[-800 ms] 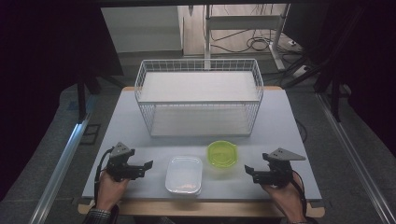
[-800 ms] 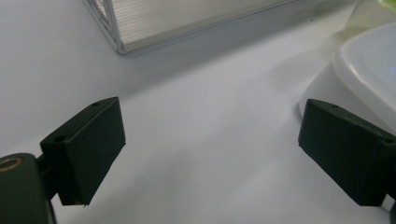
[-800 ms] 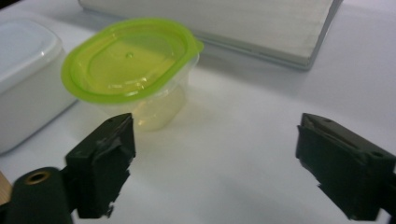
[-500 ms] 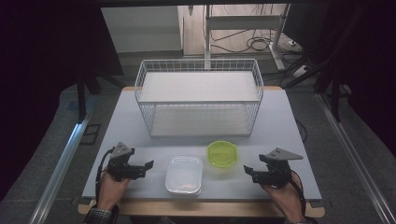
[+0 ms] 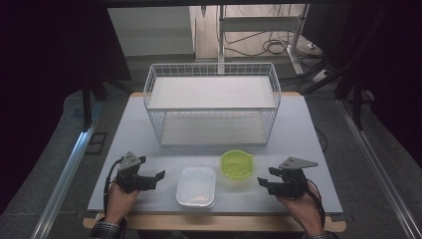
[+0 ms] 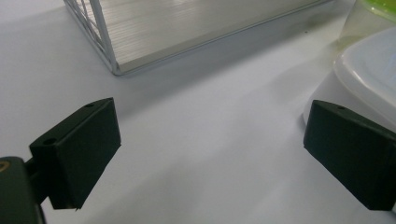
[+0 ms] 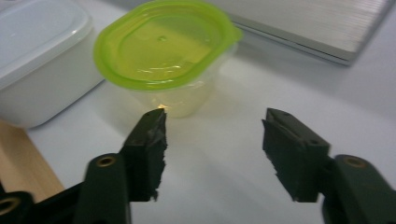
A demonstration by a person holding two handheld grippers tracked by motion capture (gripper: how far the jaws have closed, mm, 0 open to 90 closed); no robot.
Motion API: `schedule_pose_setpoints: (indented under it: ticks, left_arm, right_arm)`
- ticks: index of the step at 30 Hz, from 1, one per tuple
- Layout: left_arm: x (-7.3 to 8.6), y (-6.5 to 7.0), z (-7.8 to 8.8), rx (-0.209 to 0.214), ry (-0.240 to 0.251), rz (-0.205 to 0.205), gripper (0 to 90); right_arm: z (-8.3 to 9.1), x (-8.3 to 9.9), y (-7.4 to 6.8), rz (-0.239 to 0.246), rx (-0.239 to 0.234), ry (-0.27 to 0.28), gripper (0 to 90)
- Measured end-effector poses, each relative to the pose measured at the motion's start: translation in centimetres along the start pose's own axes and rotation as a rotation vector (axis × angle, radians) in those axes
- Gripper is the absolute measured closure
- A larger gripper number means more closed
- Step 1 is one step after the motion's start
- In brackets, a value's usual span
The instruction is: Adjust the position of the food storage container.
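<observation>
A clear round tub with a lime-green lid [image 5: 237,164] stands at the front middle of the pale table [image 5: 308,129], and a white lidded rectangular box [image 5: 196,185] lies just left of it. My left gripper [image 5: 154,180] rests low on the table left of the white box [image 6: 373,70], open wide with nothing between its jaws [image 6: 210,154]. My right gripper [image 5: 264,178] sits right of the green-lidded tub [image 7: 163,51] and points at it, open and a short way from it [image 7: 212,140].
A white wire basket [image 5: 211,102] with a flat ribbed floor stands across the back middle of the table; its near corner [image 6: 112,60] lies ahead of the left gripper. The wooden front edge [image 7: 18,163] runs close below the right gripper.
</observation>
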State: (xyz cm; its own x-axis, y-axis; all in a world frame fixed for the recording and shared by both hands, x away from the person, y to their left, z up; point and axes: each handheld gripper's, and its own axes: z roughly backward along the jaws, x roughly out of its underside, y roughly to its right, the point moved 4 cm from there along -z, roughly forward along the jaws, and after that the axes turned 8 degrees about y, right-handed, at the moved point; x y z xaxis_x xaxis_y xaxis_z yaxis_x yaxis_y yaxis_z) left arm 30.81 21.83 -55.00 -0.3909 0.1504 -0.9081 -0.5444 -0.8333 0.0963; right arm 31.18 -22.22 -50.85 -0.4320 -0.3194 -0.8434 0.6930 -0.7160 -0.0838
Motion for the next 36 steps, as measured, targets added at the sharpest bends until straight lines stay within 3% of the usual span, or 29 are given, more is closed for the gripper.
schedule_pose_setpoints:
  ticks: [3,5,8,10,11,14,21,25,29,36]
  left_arm:
    - [0.1,0.1,-0.1,-0.009,-0.017,-0.016,3.5]
    - [0.1,0.1,-0.2,-0.008,-0.017,-0.014,3.5]
    - [0.0,0.2,-0.1,-0.006,-0.020,-0.014,3.8]
    - [0.0,0.3,-0.1,-0.010,-0.024,-0.016,4.0]
    - [0.0,0.3,-0.1,-0.009,-0.025,-0.016,4.3]
    - [-0.1,0.3,-0.1,-0.014,-0.028,-0.021,4.6]
    - [-0.2,0.1,0.1,-0.014,-0.006,0.002,4.1]
    - [0.0,0.1,0.0,-0.018,-0.018,-0.006,3.8]
    - [0.0,0.1,-0.1,-0.024,-0.025,-0.018,3.8]
    - [-0.1,0.2,0.0,-0.022,-0.018,-0.020,3.8]
  right_arm:
    - [-0.3,-0.6,-0.4,0.039,-0.019,-0.021,53.2]
    - [-0.5,-1.4,-0.9,0.102,-0.022,-0.047,63.7]
    - [-0.7,-2.0,-1.2,0.132,-0.023,-0.060,71.6]
    - [-0.9,-2.4,-1.4,0.142,-0.033,-0.067,77.6]
    - [-1.2,-3.0,-1.8,0.143,-0.051,-0.065,85.4]
    - [-2.0,-3.8,-2.4,0.139,-0.085,-0.060,89.8]
    - [-4.6,-5.6,-3.9,0.140,-0.151,-0.066,89.8]
    - [-7.2,-6.7,-5.2,0.172,-0.171,-0.071,89.8]
    - [-8.8,-7.2,-6.0,0.168,-0.199,-0.073,89.7]
    - [-10.7,-7.6,-7.2,0.205,-0.204,-0.095,89.6]
